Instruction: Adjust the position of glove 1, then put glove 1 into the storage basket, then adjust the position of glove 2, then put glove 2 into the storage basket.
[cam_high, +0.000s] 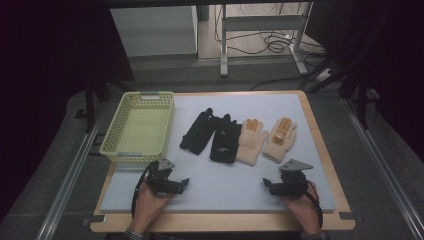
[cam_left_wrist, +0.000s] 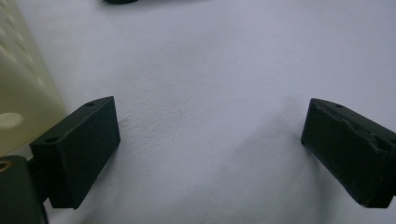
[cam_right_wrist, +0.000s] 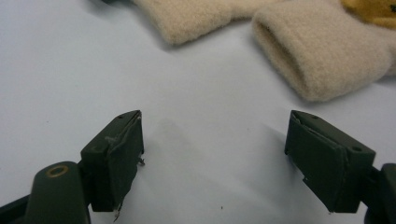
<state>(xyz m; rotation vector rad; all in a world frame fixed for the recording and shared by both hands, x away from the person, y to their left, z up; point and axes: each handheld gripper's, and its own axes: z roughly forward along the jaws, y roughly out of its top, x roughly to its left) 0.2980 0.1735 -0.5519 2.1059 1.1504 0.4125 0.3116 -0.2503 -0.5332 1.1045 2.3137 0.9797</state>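
Four gloves lay in a row on the mat, and both grippers waited wide open with nothing in them.

The gloves sat in the middle of the mat (cam_high: 310, 115): two black gloves (cam_high: 212, 134) on the left and two tan gloves (cam_high: 265, 140) on the right, touching side by side. The tan ones looked soft, fuzzy and light, so they would bend and flop when lifted. A good place to pinch was the thick cuff (cam_right_wrist: 317, 56), which faced the person. The right gripper (cam_high: 266, 185) rested on the mat near that cuff, jaws far apart, holding nothing. The left gripper (cam_high: 184, 183) rested on the mat too, jaws far apart and empty, just beside the yellow basket (cam_high: 112, 145). The basket stood left of the gloves.
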